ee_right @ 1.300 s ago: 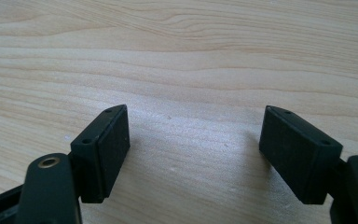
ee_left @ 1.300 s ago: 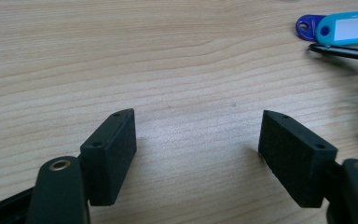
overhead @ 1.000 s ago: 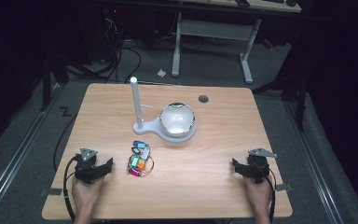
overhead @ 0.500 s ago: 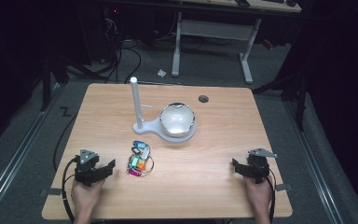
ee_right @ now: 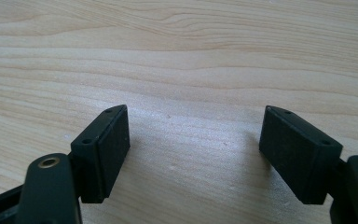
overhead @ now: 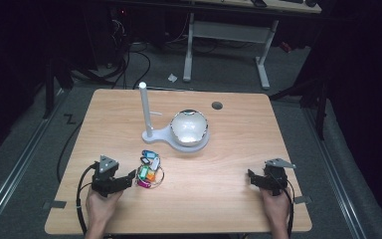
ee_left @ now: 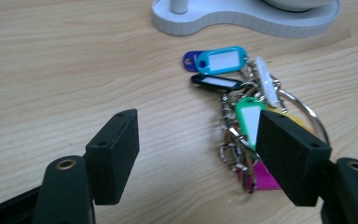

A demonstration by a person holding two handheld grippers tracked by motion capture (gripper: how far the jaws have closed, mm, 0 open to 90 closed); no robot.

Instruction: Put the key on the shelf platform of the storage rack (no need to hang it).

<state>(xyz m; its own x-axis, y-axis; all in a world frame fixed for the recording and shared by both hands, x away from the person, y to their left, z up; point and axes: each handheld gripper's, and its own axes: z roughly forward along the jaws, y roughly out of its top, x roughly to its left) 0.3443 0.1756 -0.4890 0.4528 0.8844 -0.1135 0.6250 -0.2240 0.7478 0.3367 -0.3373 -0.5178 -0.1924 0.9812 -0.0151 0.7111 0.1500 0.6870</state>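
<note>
A bunch of key tags [overhead: 148,169] in blue, green, orange and magenta on a metal ring lies on the wooden table [overhead: 229,149] at front left. My left gripper [overhead: 131,178] is open just left of the bunch. In the left gripper view the tags [ee_left: 242,116] lie ahead, partly behind the right jaw of the open left gripper [ee_left: 198,135]. My right gripper [overhead: 251,176] rests open at the front right, and in its own view the right gripper [ee_right: 193,126] has bare wood between its jaws.
A white stand [overhead: 151,133] with an upright post [overhead: 143,107] and a shiny dome [overhead: 189,127] sits mid-table; its base [ee_left: 223,21] lies beyond the tags. A cable hole [overhead: 217,105] is near the far edge. A desk frame [overhead: 229,35] stands behind the table.
My left gripper has slid a little to the right, closer to the key tags. The right gripper has stayed put.
</note>
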